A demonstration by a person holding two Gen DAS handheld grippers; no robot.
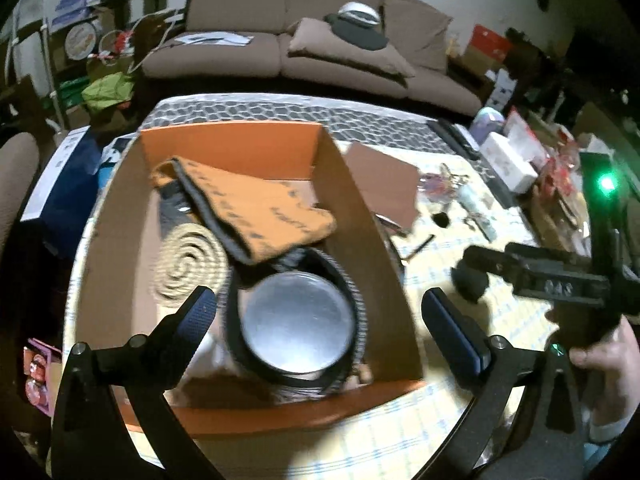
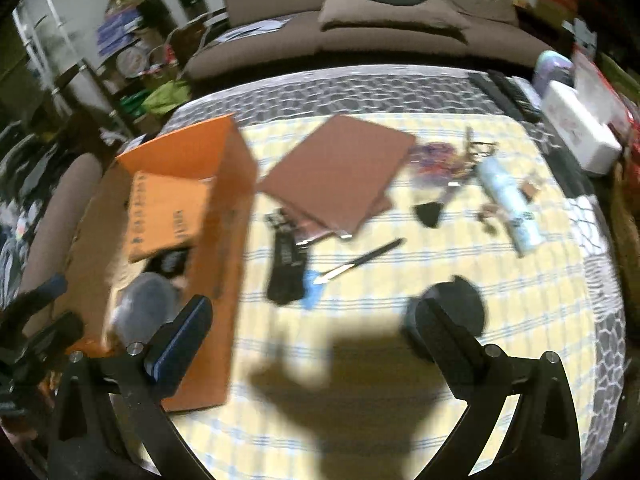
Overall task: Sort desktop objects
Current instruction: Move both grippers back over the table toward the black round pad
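An orange cardboard box [image 1: 232,144] stands on the table and holds an orange cloth [image 1: 260,204], a coiled rope mat [image 1: 192,264], a black belt [image 1: 348,280] and a round metal tin [image 1: 298,324]. My left gripper [image 1: 320,312] is open and empty above the box. My right gripper [image 2: 308,328] is open and empty over the yellow checked tablecloth [image 2: 520,300], to the right of the box [image 2: 216,216]. A round black object [image 2: 460,308] lies by its right finger. The right gripper also shows in the left wrist view [image 1: 476,268].
On the table lie a brown notebook [image 2: 340,168], a black remote [image 2: 286,260], a pen [image 2: 360,260], a blue item [image 2: 314,284], a light blue tube [image 2: 508,200], keys [image 2: 472,152] and a white box [image 2: 580,132]. A brown sofa [image 1: 300,40] stands behind.
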